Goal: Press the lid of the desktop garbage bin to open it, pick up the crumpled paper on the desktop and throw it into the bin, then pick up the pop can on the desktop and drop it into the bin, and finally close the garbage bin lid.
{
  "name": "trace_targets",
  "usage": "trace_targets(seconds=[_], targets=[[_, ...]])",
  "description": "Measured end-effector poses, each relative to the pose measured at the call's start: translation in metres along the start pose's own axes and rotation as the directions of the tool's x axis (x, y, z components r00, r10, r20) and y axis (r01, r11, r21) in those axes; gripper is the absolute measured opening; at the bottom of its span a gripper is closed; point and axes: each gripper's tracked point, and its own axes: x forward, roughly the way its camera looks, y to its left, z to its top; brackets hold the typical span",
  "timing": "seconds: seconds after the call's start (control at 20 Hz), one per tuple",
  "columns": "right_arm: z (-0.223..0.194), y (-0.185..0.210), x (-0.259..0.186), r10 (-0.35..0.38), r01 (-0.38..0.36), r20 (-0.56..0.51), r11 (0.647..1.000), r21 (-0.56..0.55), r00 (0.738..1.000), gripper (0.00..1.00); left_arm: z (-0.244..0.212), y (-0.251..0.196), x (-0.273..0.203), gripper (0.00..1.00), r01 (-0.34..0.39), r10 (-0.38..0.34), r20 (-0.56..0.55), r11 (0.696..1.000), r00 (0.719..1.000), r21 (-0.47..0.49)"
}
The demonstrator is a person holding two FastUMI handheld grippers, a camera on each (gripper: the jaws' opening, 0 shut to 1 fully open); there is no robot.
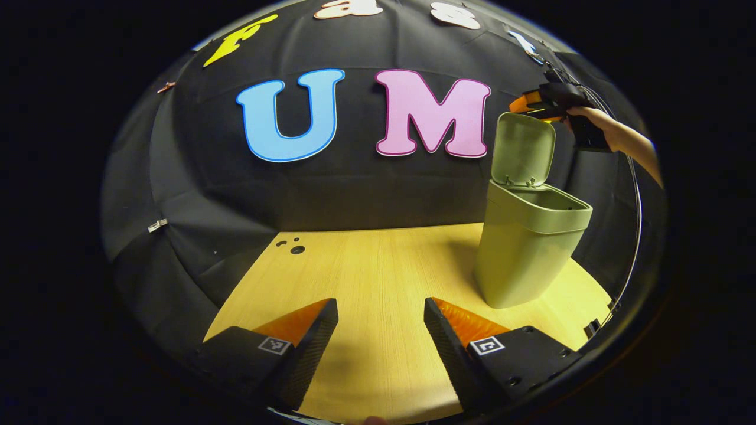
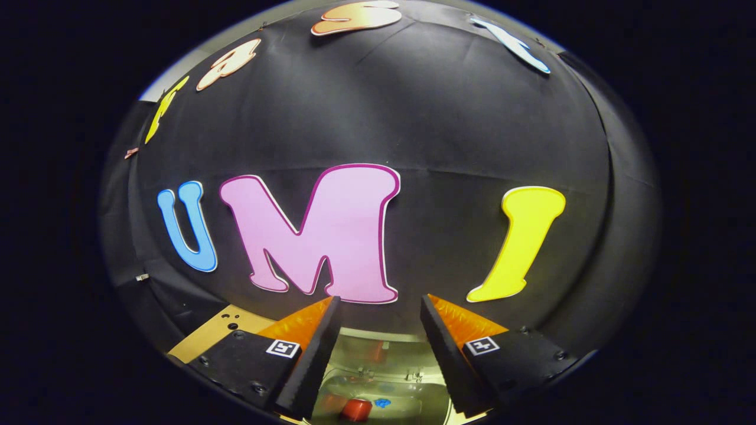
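Left gripper view: we see our left gripper (image 1: 381, 330) low over table (image 1: 378, 265), jaws wide apart, nothing between them. Bin (image 1: 528, 248) stands ahead to right, lid (image 1: 524, 149) up. Right gripper (image 1: 540, 105) hovers just above lid's top edge, hand (image 1: 596, 121) behind it. Right gripper view: right gripper (image 2: 378, 336) jaws wide apart, empty, bin interior (image 2: 378, 378) directly below. We spot red can (image 2: 356, 409) at bottom; paper we cannot make out.

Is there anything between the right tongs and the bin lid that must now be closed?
Nothing visible. In the left gripper view, the right tongs sit at the top edge of the upright olive-green plastic lid, above the open matching bin. Contact cannot be judged.
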Motion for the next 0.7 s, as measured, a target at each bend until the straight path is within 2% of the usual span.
trace_targets(seconds=[0.25, 0.7], targets=[[-0.015, 0.006, -0.026, 0.035, -0.034, -0.048, 0.999, 0.017, 0.998, 0.86, 0.002, -0.004, 0.005, 0.94, 0.022, -0.022, 0.001, 1.000, 1.000, 0.010], [-0.065, 0.017, -0.071, 0.067, -0.061, -0.167, 0.997, 0.040, 0.984, 0.86, 0.006, -0.013, 0.018, 0.94, 0.062, -0.063, 0.001, 0.998, 0.998, 0.030]])
